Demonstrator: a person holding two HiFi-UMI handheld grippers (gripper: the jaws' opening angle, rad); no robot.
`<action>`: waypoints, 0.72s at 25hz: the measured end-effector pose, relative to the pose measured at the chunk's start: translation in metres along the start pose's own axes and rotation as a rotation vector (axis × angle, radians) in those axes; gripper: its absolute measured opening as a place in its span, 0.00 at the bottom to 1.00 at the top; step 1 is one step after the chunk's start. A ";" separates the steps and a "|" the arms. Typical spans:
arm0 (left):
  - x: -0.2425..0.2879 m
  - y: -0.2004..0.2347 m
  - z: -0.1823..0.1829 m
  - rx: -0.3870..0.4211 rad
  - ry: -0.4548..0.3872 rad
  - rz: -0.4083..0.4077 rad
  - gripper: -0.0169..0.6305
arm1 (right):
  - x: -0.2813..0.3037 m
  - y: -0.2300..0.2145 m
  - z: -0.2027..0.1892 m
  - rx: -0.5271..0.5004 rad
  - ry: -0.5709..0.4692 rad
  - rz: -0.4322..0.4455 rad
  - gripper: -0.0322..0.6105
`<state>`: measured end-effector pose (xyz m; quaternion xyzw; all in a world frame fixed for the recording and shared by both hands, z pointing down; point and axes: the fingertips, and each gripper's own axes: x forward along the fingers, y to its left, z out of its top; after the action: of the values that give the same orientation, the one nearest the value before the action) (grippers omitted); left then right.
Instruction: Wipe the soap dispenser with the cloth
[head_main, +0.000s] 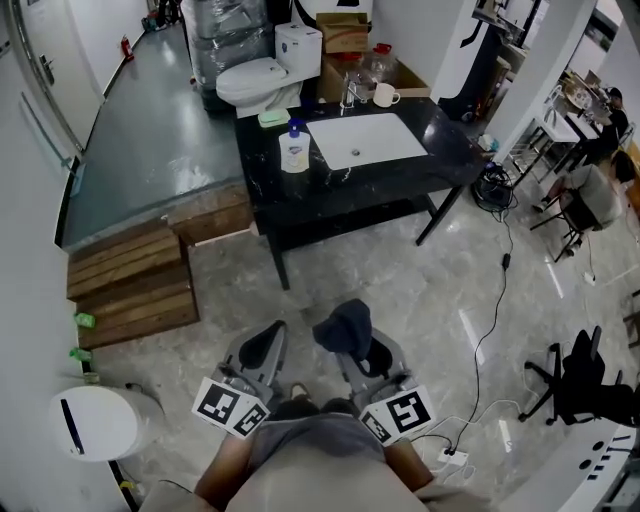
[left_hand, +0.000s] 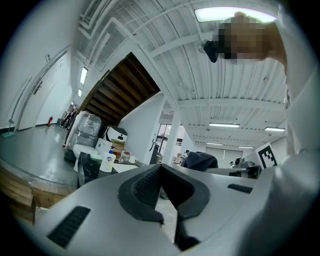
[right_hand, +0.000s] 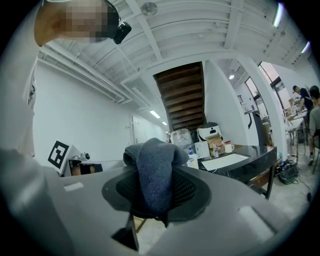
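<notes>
Pointing level toward twelve o'clock, left tongs (head_main: 265, 347) press together empty; right tongs (head_main: 358, 350) pinch the cloth (head_main: 343, 322), well apart from the soap dispenser (head_main: 294, 148) on the counter (head_main: 450, 150).

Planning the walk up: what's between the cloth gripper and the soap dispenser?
In the head view, bare floor and the black counter's front edge separate the right gripper from the soap dispenser.

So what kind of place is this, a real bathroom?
Probably not: it looks like a bathroom mock-up inside a big open workroom. A white ceramic toilet and a black counter with a white rectangular sink stand in the open, with work desks and a black swivel chair nearby.
</notes>
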<state>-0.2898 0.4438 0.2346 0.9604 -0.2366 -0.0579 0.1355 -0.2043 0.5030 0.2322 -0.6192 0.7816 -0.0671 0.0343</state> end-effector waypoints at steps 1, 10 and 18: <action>0.002 0.003 0.001 0.002 0.001 -0.004 0.04 | 0.003 -0.001 0.000 -0.002 0.002 -0.003 0.23; 0.035 0.018 0.007 0.000 0.014 -0.030 0.04 | 0.025 -0.023 -0.004 -0.009 0.041 -0.039 0.23; 0.083 0.049 0.004 0.013 0.041 0.007 0.04 | 0.066 -0.075 -0.012 0.027 0.065 -0.032 0.24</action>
<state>-0.2394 0.3620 0.2414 0.9614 -0.2373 -0.0362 0.1342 -0.1486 0.4226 0.2572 -0.6284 0.7715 -0.0982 0.0163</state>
